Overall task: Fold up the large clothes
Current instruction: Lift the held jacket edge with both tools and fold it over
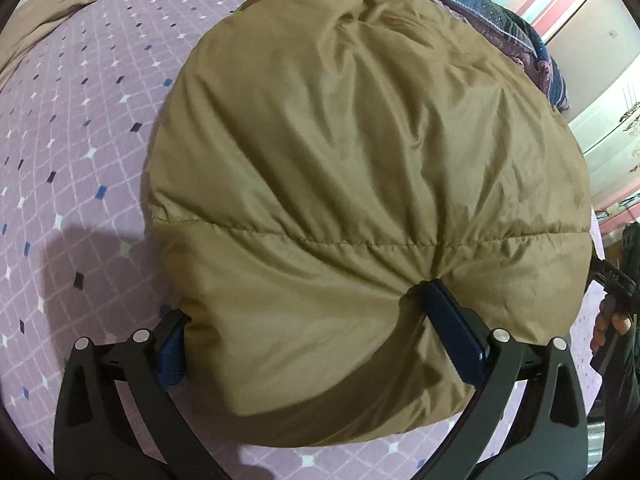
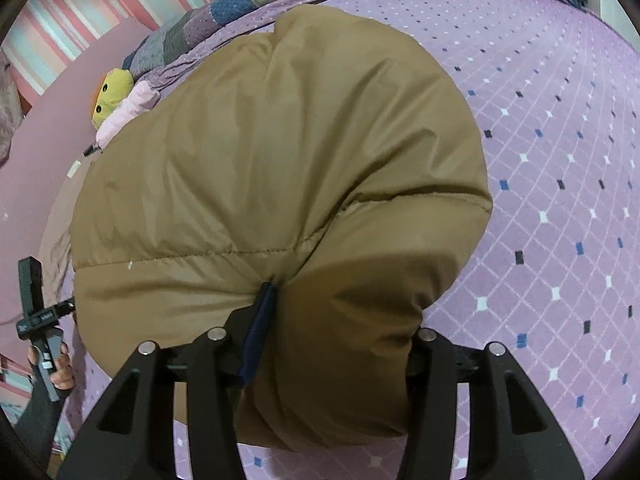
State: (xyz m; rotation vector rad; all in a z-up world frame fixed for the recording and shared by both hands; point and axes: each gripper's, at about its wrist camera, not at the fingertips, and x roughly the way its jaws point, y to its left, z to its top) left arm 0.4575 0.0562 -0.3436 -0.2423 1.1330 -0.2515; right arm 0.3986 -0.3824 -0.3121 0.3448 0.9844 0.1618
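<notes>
Jacket (image 1: 360, 160) hem bunches between both pads of left gripper (image 1: 312, 320) and right gripper (image 2: 336, 320), each clamped on it.

Padded jacket (image 1: 360, 160) was tan woven synthetic cloth, slight sheen, fine creases, one stitched quilt seam puckering the fabric. Bedsheet (image 1: 80, 160) — matt lilac cotton-like cloth, printed diamond grid, smooth. Left gripper (image 1: 312, 328) looked like matt black moulded plastic with shiny round metal pins; its fingers (image 1: 452, 320) carried dark blue rubbery pads, one ribbed. Right gripper (image 2: 336, 320) — same matt black plastic, same bright metal pins. Quilt (image 2: 224, 4) at the far edge was patchwork cloth, dull. Plush toy (image 2: 112, 92) was soft yellow fabric, fuzzy-looking.
</notes>
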